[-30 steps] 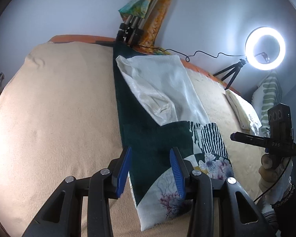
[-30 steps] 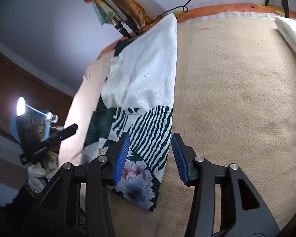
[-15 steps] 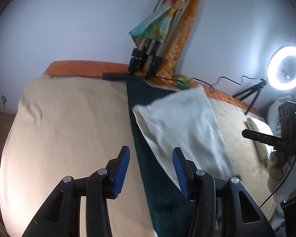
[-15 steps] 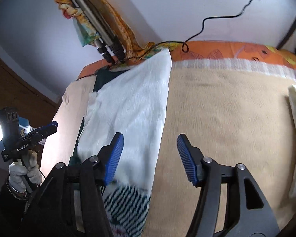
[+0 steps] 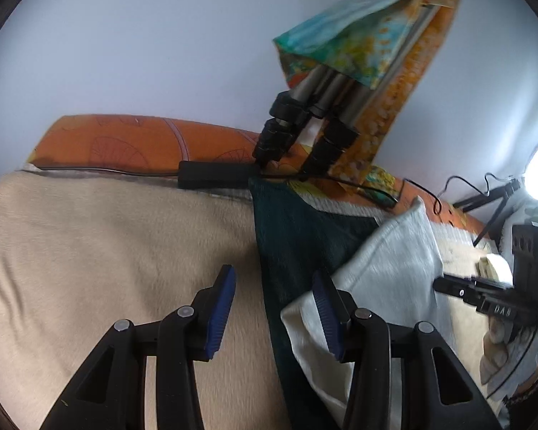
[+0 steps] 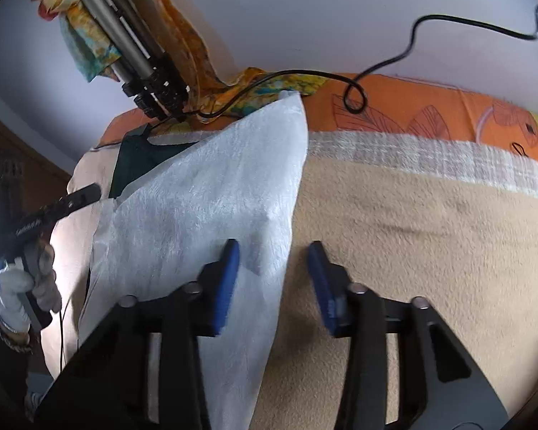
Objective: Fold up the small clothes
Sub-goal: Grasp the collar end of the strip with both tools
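Soft tan blanket (image 5: pixel 100 251) covers the bed, with an orange sheet (image 5: pixel 132 139) along the far edge by the wall. On the left, the left claw (image 5: pixel 274 310) hangs over the blanket, partly open and holding nothing; the dark green side edge of the cloth (image 5: pixel 297 236) lies just under its right finger. A moment ago both claws were down by the flowery near end of the cloth; now they are up by its far end, near the tripod legs (image 5: pixel 305 122). In the middle, the cloth's white inside (image 6: pixel 211 208) faces up. On the right, the right claw (image 6: pixel 272 283) has just been closing, but its blue pads are still apart, and the white edge lies between them, not pinched. I think the next job is to grab the far corners and fold them back.
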A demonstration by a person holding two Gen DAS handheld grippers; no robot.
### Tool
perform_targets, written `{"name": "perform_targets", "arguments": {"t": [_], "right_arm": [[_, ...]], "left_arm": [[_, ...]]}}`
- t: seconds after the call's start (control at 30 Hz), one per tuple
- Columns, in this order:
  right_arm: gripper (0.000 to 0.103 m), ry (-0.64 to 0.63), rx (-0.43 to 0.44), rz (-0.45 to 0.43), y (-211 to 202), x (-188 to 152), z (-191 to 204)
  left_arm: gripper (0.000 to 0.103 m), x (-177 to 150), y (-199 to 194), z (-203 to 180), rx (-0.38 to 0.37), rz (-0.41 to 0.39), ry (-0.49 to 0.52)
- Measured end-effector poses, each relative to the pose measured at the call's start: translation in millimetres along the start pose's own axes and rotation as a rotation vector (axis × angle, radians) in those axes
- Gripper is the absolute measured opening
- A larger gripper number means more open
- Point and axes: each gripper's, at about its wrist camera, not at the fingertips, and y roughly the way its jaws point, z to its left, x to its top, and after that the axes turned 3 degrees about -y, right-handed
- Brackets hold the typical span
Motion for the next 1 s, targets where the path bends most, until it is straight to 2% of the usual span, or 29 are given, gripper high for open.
{"name": "perform_targets", "arguments": {"t": [0.03,0.1,0.17,0.27,0.33,0.4,0.47,0.5,0.53,0.57,0.63,0.8,0.83,0.87,0.9,0.97,1.0], "right_arm": [[0.009,-0.011,0.002,0.004,2,0,2],[0.003,-0.033,-0.021,-0.008,1,-2,4],[0.002,-0.020,-0.040,-0.019,-1,-3,-3],[0.002,0.031,0.010,-0.029,-6,-3,-24],[0.002,0.006,0.012,-0.015,-9,-3,-24],[0.006,-0.034,-0.020,0.002,-15,-2,-20],[0.012,-0.048,-0.003,-0.009,-20,2,-19],[0.018,-0.046,-0.005,-0.022,-23,6,-20],[0.033,-0.039,-0.012,-0.029,-23,10,-21],[0.042,-0.028,-0.016,-0.049,-23,16,-24],[0.043,-0.009,0.000,-0.050,-20,26,-28],[0.043,0.047,0.013,-0.049,1,45,-45],[0.043,0.054,0.024,-0.046,4,46,-46],[0.041,0.053,0.026,-0.048,8,47,-46],[0.038,0.045,0.024,-0.052,11,48,-43],[0.010,0.037,0.038,-0.046,18,47,-39],[0.009,0.036,0.045,-0.050,20,46,-36]], "left_arm": [[0.045,1,2,1,-0.002,0.000,-0.005],[0.045,2,8,3,0.007,-0.004,0.002],[0.045,2,12,4,0.016,-0.033,0.016],[0.045,1,12,4,0.020,-0.044,0.026],[0.045,2,13,3,0.023,-0.045,0.031],[0.046,3,12,3,0.018,-0.049,0.029],[0.047,6,12,3,0.006,-0.056,0.023],[0.048,8,13,3,-0.004,-0.059,0.016],[0.050,11,16,2,-0.010,-0.058,0.009],[0.052,13,19,0,-0.018,-0.055,0.004],[0.055,17,26,-3,-0.038,-0.038,0.005],[0.052,25,40,-14,-0.008,-0.057,0.040],[0.046,26,42,-15,-0.006,-0.063,0.043],[0.032,27,43,-16,-0.005,-0.068,0.043],[0.026,28,46,-16,-0.008,-0.066,0.041],[0.010,30,48,-13,-0.009,-0.071,0.032],[0.004,31,48,-11,-0.023,-0.073,0.025]]}}
